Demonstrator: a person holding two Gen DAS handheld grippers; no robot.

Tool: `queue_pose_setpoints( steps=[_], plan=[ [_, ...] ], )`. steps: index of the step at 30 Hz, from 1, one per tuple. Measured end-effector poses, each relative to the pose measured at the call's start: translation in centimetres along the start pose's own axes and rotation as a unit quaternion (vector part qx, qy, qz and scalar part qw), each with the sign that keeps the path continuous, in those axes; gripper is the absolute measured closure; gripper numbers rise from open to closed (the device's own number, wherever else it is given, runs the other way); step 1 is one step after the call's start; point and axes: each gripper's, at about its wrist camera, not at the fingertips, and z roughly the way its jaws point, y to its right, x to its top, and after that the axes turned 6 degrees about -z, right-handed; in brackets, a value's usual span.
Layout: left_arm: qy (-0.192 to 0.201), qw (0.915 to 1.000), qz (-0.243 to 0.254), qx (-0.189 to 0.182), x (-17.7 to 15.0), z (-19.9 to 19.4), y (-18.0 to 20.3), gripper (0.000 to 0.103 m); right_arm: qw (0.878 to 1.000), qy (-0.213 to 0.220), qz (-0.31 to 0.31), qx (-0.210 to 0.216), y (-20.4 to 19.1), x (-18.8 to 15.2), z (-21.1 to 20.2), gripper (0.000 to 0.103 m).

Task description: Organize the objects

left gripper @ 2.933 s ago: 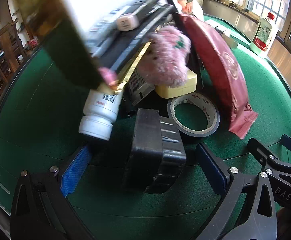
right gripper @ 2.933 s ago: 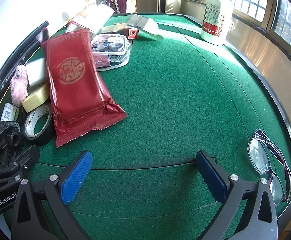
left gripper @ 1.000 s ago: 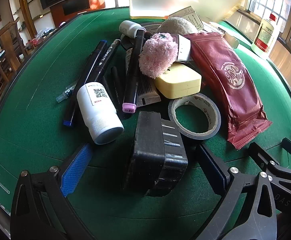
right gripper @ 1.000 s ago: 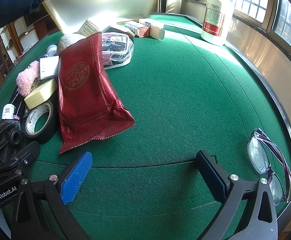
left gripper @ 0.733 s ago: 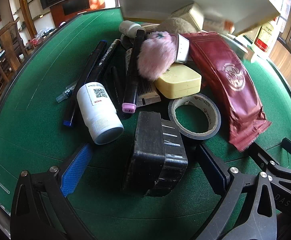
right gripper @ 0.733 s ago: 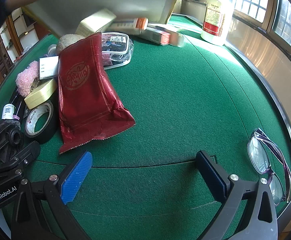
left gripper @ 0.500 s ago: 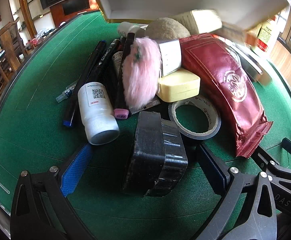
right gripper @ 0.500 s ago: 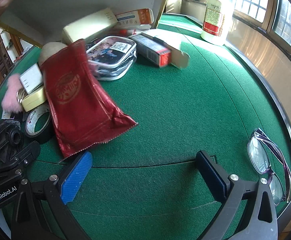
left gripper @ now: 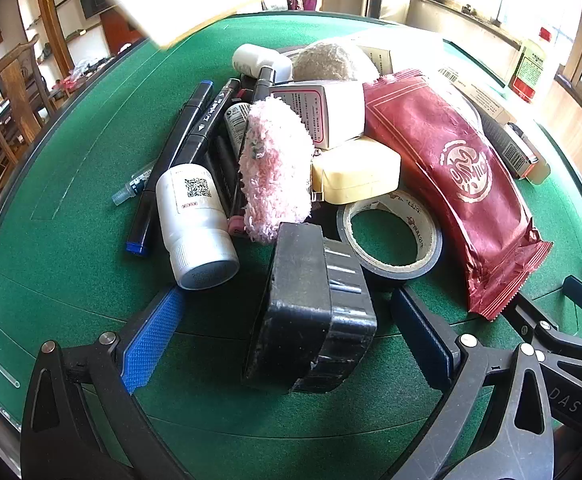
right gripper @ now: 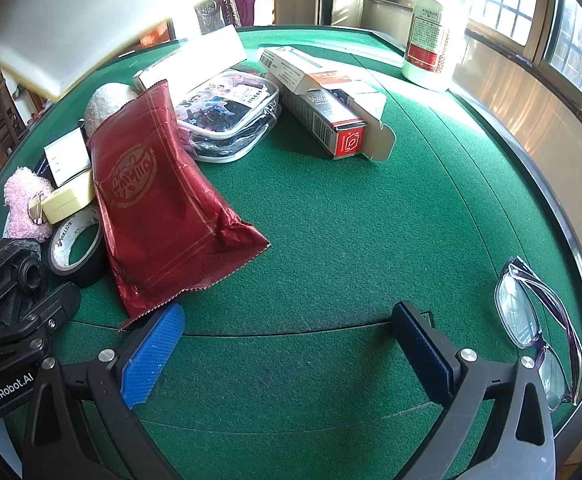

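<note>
Left wrist view: the left tool [left gripper: 287, 338] stands wide, its jaws either side of the black block [left gripper: 311, 312] near the bench's [left gripper: 71, 168] near edge, not gripping. The block's long axis points away toward the heap. Closing could nudge the bottle [left gripper: 195, 224] or tape [left gripper: 391, 236], both just beside it. The right tool [right gripper: 287, 344] is wide and empty.

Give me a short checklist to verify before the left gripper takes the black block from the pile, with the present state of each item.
1. Left gripper open: ok.
2. Black block between the fingers: ok.
3. Block free of neighbours: cannot tell; tape roll and pink fluffy item look very close.
4. White bottle clear of the blue finger pad: not ok, very near.
5. Right gripper open and empty: ok.
</note>
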Motion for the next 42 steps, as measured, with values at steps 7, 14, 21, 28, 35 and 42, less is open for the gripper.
queue_pose_setpoints(
  steps=[7, 14, 21, 28, 35, 42],
  plan=[
    [-0.001, 1.0000, 0.000, 0.000, 0.00, 0.01, 0.01, 0.000, 1.000, 0.000, 0.000, 0.000, -0.03, 0.00, -0.02, 0.000],
    [-0.001, 1.0000, -0.001, -0.001, -0.30, -0.42, -0.68, 0.000, 1.000, 0.000, 0.000, 0.000, 0.02, 0.03, 0.03, 0.000],
    [-0.001, 1.0000, 0.000, 0.000, -0.31, -0.41, -0.69, 0.000, 1.000, 0.000, 0.000, 0.000, 0.03, 0.08, 0.06, 0.000],
    [-0.001, 1.0000, 0.000, -0.001, -0.29, -0.41, -0.70, 0.000, 1.000, 0.000, 0.000, 0.000, 0.05, 0.12, 0.09, 0.000],
    [-0.002, 1.0000, 0.001, 0.000, -0.22, -0.36, -0.68, 0.000, 1.000, 0.000, 0.001, 0.000, -0.01, 0.09, 0.02, 0.000],
    [-0.002, 1.0000, 0.001, 0.000, -0.22, -0.35, -0.68, 0.000, 1.000, 0.001, -0.003, 0.002, -0.04, 0.09, 0.01, 0.000]
  ],
)
